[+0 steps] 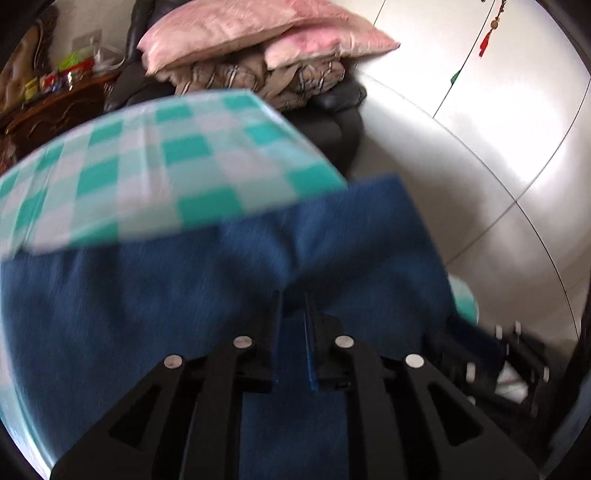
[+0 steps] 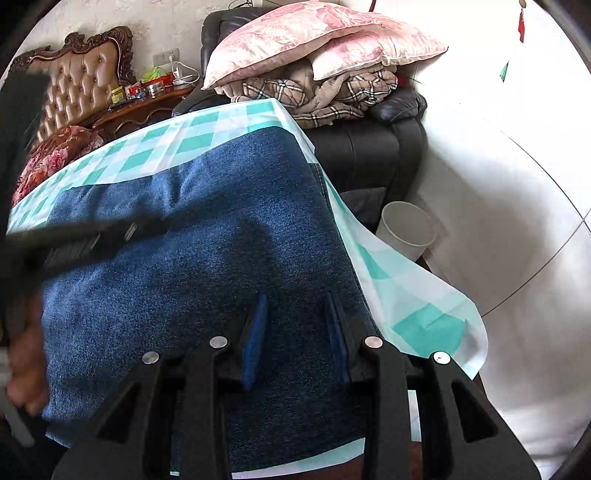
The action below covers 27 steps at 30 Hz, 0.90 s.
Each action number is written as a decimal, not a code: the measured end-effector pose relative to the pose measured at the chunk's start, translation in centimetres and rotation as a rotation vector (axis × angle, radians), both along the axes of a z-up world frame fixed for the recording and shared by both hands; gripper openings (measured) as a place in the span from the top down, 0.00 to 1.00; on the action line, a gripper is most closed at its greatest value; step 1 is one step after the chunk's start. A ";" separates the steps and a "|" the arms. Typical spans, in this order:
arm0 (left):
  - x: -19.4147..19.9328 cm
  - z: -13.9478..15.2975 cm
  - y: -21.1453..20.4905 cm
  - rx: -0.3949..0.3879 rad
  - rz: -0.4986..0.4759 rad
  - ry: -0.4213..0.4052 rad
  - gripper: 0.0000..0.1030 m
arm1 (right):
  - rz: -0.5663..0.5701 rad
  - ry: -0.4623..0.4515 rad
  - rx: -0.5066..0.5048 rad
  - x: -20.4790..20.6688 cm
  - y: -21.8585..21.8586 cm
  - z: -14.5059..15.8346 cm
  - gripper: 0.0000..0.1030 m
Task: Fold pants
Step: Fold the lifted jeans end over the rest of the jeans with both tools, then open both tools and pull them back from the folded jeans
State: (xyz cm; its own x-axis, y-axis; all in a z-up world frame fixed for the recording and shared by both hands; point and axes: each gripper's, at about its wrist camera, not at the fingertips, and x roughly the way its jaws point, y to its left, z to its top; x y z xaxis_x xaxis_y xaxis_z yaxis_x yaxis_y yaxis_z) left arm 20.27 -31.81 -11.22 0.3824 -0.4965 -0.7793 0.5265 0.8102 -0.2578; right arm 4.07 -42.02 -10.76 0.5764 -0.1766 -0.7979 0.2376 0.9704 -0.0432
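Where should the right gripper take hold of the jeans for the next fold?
Probably at the edge of the jeans nearest the right gripper, on the side where the checked tablecloth drapes off the table. The denim lies flat in layers, so come in low from that near edge and pinch all layers. The left gripper hovers over the denim too.

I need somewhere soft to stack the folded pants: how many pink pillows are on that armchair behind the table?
2: the larger top pillow lies across the smaller lower pillow, both on the plaid blanket. More may be hidden underneath.
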 end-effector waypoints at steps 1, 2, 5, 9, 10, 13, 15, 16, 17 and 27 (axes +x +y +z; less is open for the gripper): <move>-1.1 -0.1 0.7 0.008 0.000 -0.002 0.87 | -0.001 0.000 -0.002 0.0 0.1 0.0 0.69; -2.2 -0.2 1.3 0.019 -0.005 -0.005 0.85 | -0.002 0.000 -0.004 -0.1 0.1 0.0 0.69; -5.5 -0.2 3.0 0.041 -0.009 -0.028 0.74 | -0.004 0.001 -0.006 -0.2 0.2 0.0 0.69; -9.5 -0.2 4.8 0.066 -0.026 -0.050 0.61 | -0.011 0.004 -0.011 -0.1 0.4 0.1 0.69; -10.4 -0.2 5.3 0.075 -0.029 -0.056 0.59 | -0.013 0.004 -0.015 -0.2 0.5 0.1 0.69; -13.0 0.2 6.6 0.097 -0.029 -0.065 0.52 | -0.018 0.006 -0.019 -0.4 0.6 0.1 0.69; -14.0 0.4 7.3 0.100 -0.029 -0.048 0.47 | -0.019 0.013 -0.017 -0.5 0.7 0.3 0.68; -14.4 0.5 7.7 0.095 -0.024 -0.041 0.45 | -0.019 0.020 -0.017 -0.7 0.7 0.5 0.66; -14.9 0.8 8.2 0.093 -0.017 -0.044 0.45 | -0.017 0.025 -0.017 -1.1 0.8 0.7 0.64; -16.7 3.5 11.1 0.136 0.107 -0.155 0.04 | -0.124 0.023 -0.132 -5.9 1.1 3.3 0.25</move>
State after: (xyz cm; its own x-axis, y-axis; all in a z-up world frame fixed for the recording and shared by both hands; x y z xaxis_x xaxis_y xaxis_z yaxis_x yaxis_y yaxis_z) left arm 3.58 -20.74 -7.69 0.5473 -0.3410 -0.7643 0.4606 0.8852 -0.0651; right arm -1.81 -40.97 -7.46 0.5259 -0.3495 -0.7754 0.3525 0.9193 -0.1753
